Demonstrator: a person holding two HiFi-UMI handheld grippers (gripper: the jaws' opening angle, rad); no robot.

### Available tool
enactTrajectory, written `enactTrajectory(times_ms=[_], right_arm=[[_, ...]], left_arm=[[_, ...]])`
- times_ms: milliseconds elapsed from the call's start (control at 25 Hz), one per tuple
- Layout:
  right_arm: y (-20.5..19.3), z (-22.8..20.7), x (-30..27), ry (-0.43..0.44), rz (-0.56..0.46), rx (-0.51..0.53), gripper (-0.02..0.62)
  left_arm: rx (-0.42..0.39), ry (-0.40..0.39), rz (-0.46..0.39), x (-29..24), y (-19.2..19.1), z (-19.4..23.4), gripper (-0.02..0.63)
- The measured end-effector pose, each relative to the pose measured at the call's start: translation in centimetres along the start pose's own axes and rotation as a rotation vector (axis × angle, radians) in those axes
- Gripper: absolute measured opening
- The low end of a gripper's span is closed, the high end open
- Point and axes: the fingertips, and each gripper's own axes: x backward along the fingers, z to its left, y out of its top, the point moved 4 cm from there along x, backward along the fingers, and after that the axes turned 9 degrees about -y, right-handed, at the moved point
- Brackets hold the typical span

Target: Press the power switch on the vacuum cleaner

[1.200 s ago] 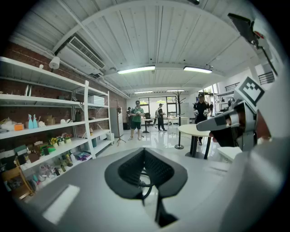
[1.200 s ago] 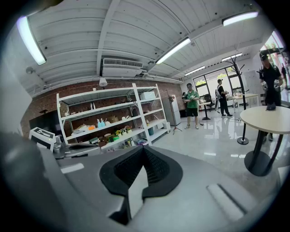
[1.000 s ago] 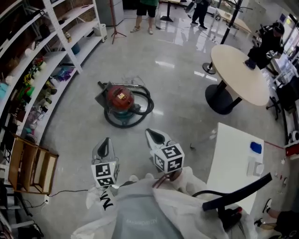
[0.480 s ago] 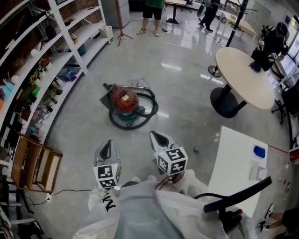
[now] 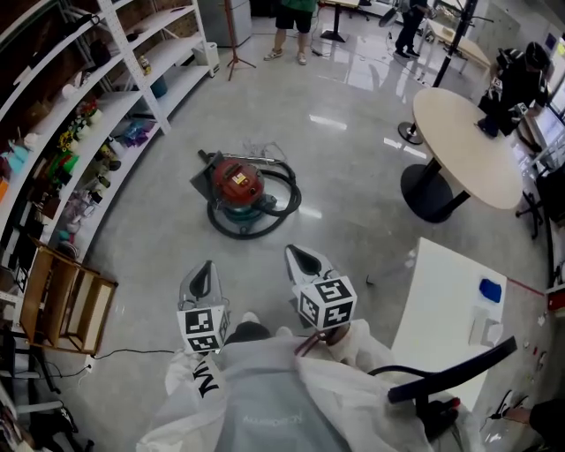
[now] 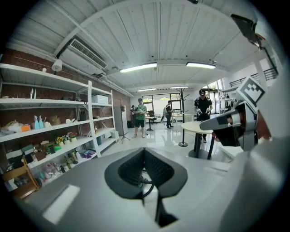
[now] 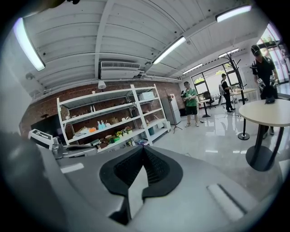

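Note:
The vacuum cleaner [image 5: 237, 184] is a red round canister on a teal base. It stands on the grey floor with its black hose [image 5: 274, 205] coiled round it, in the upper middle of the head view. Both grippers are held low in front of me, well short of the vacuum and touching nothing. My left gripper [image 5: 205, 266] points up the frame and is shut and empty, with its black pads [image 6: 131, 167] meeting at the tip. My right gripper [image 5: 292, 252], beside it, is also shut and empty, and its pads [image 7: 156, 168] meet too. The power switch is too small to make out.
White shelving [image 5: 106, 97] full of small items runs along the left. A wooden crate [image 5: 62, 305] and a black cable [image 5: 132, 355] lie at the lower left. A round table [image 5: 468, 146] stands at the right, with a white table [image 5: 441, 300] near me. A person [image 5: 296, 18] stands at the back.
The vacuum sits slightly lower and further right in the head view than a second ago, so I have drawn a little nearer. Both grippers stay shut in the same pose.

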Motion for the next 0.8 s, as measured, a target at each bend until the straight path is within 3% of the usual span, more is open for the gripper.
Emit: enactTrajectory(times_ms=[800], right_arm=[[-0.3, 0.3, -4.6, -0.021, 0.058, 0.009, 0.002]], left_arm=[[0.029, 0.012, 0.016, -2.9, -0.6, 4.0, 0.0]])
